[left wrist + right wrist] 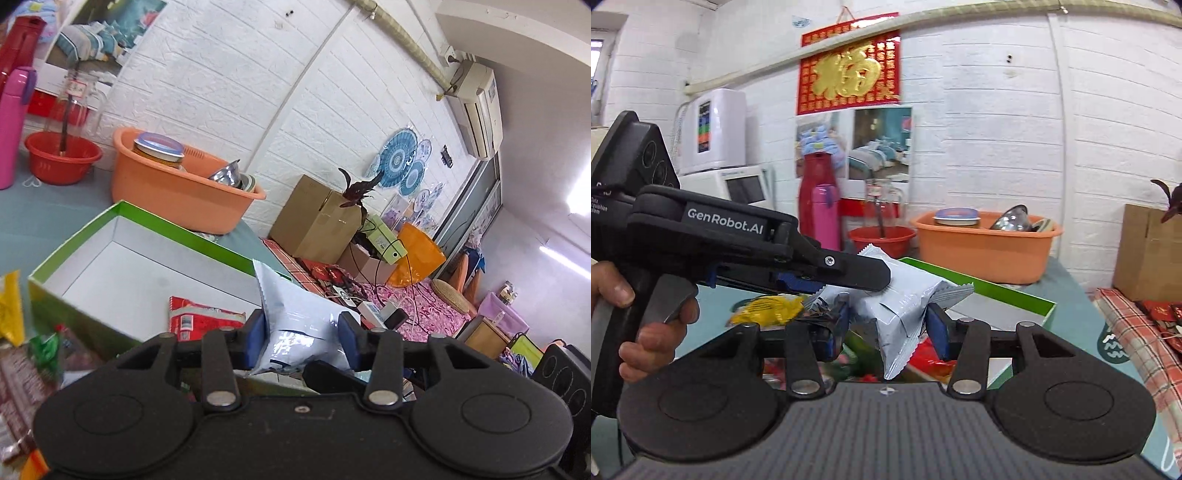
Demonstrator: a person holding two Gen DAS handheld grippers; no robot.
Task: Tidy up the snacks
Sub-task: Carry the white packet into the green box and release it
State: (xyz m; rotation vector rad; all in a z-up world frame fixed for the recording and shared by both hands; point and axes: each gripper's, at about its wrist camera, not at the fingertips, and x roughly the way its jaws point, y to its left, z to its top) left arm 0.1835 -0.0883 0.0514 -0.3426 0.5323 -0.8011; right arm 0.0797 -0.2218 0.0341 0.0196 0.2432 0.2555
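My left gripper [302, 334] is shut on a silver-grey snack packet [295, 317], held in the air by the near right corner of the green box [85, 229]. A red snack packet [201, 319] lies inside the box near that corner. In the right wrist view the left gripper [857, 275] comes in from the left and pinches the same grey packet [905, 306]. My right gripper [886, 328] stands around the packet's lower part with its pads on either side; whether they touch it I cannot tell. A yellow packet [768, 308] and other loose snacks lie on the table below.
An orange basin [177, 188] with a jar and metal bowls stands behind the box. A red basin [61, 157] and a pink bottle [13, 122] are at the far left. Loose snack packets [22, 354] lie left of the box. A cardboard box [314, 218] stands beyond the table's right edge.
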